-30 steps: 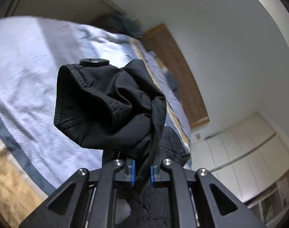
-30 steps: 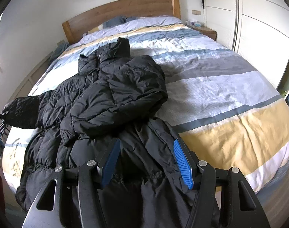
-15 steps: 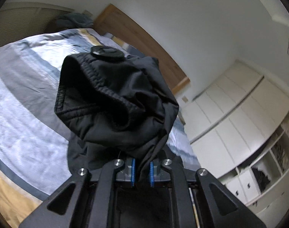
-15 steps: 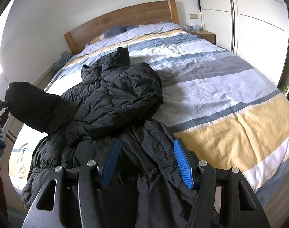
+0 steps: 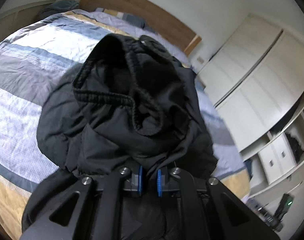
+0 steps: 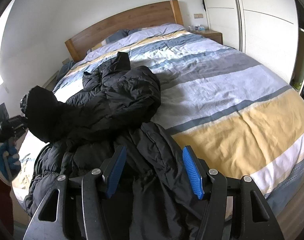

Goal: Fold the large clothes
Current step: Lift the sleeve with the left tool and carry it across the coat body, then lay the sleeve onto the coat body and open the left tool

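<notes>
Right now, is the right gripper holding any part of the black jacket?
No, the right gripper stands open above the black jacket, its blue pads clear of the fabric.

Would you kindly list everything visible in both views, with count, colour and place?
jacket: one, black, puffy, spread on the bed's near left part
sleeve: one, black, cuff end lifted, clamped in the left gripper
bed: one, duvet striped blue, grey, white and yellow, fills the room's middle
headboard: one, brown wood, at the far end of the bed
pillows: at least two, blue and pale, below the headboard
nightstand: one, brown wood, right of the headboard
wardrobe: one, white, along the right wall
left gripper: one, black with blue pads, shut on the sleeve
right gripper: one, black with blue pads, open above the jacket's hem
hand: one, blue-and-white glove, left edge
</notes>
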{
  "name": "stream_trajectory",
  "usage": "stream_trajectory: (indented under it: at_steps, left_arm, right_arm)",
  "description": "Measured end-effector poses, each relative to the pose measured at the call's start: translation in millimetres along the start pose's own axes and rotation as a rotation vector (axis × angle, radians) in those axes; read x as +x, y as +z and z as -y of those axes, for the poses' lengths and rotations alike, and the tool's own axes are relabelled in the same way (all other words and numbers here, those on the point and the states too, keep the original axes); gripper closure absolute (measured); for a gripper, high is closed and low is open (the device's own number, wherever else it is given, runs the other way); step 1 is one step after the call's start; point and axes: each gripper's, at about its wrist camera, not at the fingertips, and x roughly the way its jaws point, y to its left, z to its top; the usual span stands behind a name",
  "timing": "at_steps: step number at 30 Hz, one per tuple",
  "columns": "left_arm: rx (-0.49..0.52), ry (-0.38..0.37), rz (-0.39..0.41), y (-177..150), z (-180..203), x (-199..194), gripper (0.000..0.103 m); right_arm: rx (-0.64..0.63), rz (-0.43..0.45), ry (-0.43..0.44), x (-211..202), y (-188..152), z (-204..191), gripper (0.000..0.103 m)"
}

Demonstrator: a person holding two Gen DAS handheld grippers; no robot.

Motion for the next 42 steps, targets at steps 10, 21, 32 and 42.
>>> stream_trajectory:
  at_steps: [10, 21, 32, 42]
  left_arm:
    - [0.018, 0.085, -0.108, -47, 3, 71, 0.093]
    - [0.031, 0.093, -0.134, -65, 3, 87, 0.09]
    - [0.074, -0.04, -0.18, -75, 22, 72, 0.063]
    - [0.146, -0.089, -0.141, -51, 16, 23, 0.063]
  right_arm:
    - [0.019, -0.025, 0.019, 9, -11, 12, 0.045]
    - [0.046, -0.07, 0.051, 30, -19, 23, 0.045]
    - [0.01, -0.106, 0.086, 54, -13, 4, 0.045]
    - [-0.206, -0.122, 0.194, 76, 19, -96, 0.045]
